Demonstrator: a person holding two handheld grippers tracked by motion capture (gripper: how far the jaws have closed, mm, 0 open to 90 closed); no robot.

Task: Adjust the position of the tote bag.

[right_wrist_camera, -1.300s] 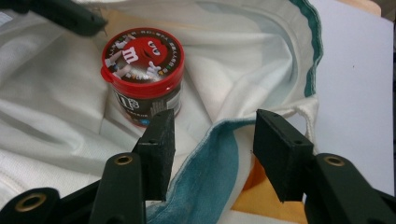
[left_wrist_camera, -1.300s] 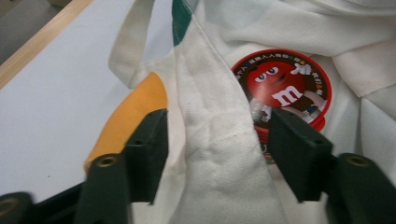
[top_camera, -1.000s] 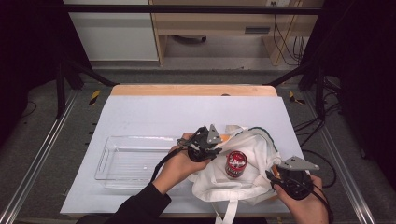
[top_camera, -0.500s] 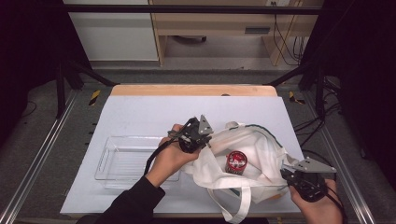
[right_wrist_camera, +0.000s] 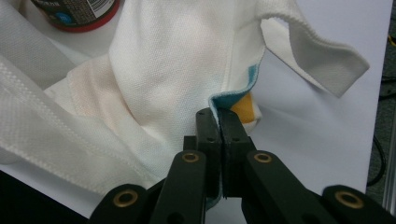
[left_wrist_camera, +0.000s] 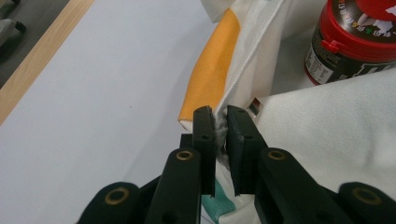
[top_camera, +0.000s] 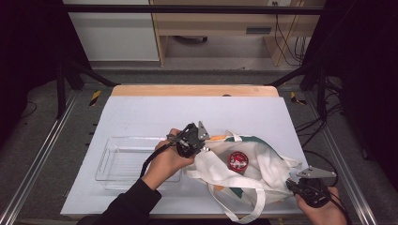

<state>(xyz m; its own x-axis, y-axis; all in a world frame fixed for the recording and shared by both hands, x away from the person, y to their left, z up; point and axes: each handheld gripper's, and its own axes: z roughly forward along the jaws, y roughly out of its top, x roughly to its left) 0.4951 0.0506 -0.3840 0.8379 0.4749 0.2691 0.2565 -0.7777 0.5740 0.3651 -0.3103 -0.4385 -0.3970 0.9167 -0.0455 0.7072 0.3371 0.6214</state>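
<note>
A white cloth bag (top_camera: 270, 161) with orange and teal patches lies open on the white table, right of centre. A red-lidded can (top_camera: 238, 160) sits inside it, also seen as the can (left_wrist_camera: 359, 42) in the left gripper view. My left gripper (left_wrist_camera: 221, 116) has just been closing and is shut on the bag's rim at its left side, by the orange patch. At the bag's near right corner, my right gripper (right_wrist_camera: 218, 115) is shut on the teal-edged cloth. In the high view the left gripper (top_camera: 201, 143) and the right gripper (top_camera: 293, 183) hold the bag's mouth apart.
A clear plastic tray (top_camera: 109, 159) stands left of the bag, beside the left hand. The white table (top_camera: 155, 112) has a wooden strip along its far edge. The bag's handle loop (top_camera: 244, 213) hangs near the front edge. Metal frame rails run along both sides.
The right gripper moved right and toward the front edge, pulling the bag's right side out with it. The left gripper shifted slightly left and away. The bag's mouth now spreads wider around the can.
</note>
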